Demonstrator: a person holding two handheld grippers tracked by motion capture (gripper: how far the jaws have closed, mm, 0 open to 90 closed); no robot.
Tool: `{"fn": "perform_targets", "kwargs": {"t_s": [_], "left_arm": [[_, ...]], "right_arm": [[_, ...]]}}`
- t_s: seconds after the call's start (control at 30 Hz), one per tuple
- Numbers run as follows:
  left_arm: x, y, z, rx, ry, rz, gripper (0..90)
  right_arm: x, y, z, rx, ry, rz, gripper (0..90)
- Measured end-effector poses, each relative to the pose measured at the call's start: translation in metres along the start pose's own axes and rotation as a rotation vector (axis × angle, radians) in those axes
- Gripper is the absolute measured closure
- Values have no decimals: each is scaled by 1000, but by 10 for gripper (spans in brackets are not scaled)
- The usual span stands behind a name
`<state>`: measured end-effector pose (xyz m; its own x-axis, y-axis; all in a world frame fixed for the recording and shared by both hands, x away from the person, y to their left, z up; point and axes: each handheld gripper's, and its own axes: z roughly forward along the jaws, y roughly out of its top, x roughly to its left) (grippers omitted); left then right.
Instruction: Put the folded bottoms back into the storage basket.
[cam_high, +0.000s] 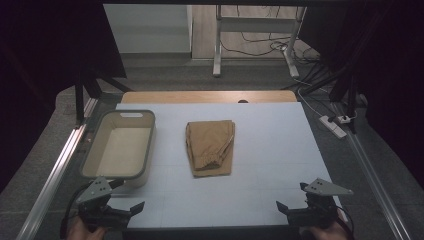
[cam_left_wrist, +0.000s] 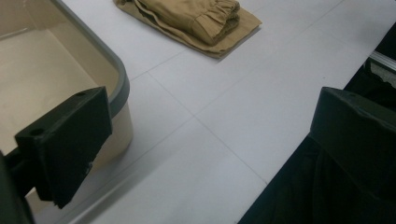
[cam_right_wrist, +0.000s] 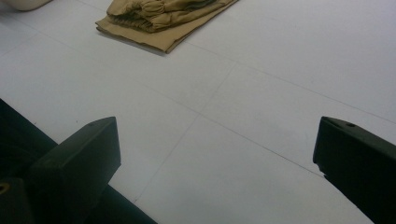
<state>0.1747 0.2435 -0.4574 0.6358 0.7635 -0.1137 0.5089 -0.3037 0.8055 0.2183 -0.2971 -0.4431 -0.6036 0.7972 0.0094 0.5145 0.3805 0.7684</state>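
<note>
A folded tan garment (cam_high: 210, 147) with an elastic waistband lies in the middle of the white table (cam_high: 272, 142). To its left stands a beige bin (cam_high: 145, 150) with a grey rim, and nothing is in it. My left gripper (cam_high: 129, 195) is held at the near left corner, just in front of the bin, open with nothing between its jaws. My right gripper (cam_high: 292, 196) is at the near right edge, also open. In the left gripper view the bin's rim (cam_left_wrist: 119, 79) is close on the left and the garment (cam_left_wrist: 196, 21) lies ahead. The right gripper view has the garment (cam_right_wrist: 159, 18) far ahead.
Aluminium rails (cam_high: 55, 170) run along both sides of the table. A wooden strip (cam_high: 210, 96) borders its far edge. On the floor to the right lie a power strip (cam_high: 334, 125) and cables; a metal desk frame (cam_high: 218, 45) stands farther back.
</note>
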Motion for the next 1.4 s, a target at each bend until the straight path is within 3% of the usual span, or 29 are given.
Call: {"fn": "perform_targets", "kwargs": {"t_s": [0.23,0.47,0.6,0.8,0.9,1.03,1.1,1.4], "left_arm": [[-1,5,8,-13,-32,-53,4],[-2,15,15,3,-51,-18,2],[-2,20,20,21,-48,-4,0],[-5,28,30,13,-70,-14,0],[-5,32,35,17,-61,-4,0],[-4,37,41,24,-76,-29,0],[-4,42,45,37,-58,-20,0],[-3,51,61,32,-51,-2,0]], "right_arm": [[0,0,0,0,2,5,7],[2,0,0,-3,-9,-22,7],[1,0,-1,-8,-7,-13,7],[0,0,-1,-10,-7,-4,7],[1,0,-1,-8,-9,-9,7],[0,0,-1,-9,-5,-3,7],[0,0,-1,-10,-6,-3,7],[0,0,-1,-9,-6,-5,7]]}}
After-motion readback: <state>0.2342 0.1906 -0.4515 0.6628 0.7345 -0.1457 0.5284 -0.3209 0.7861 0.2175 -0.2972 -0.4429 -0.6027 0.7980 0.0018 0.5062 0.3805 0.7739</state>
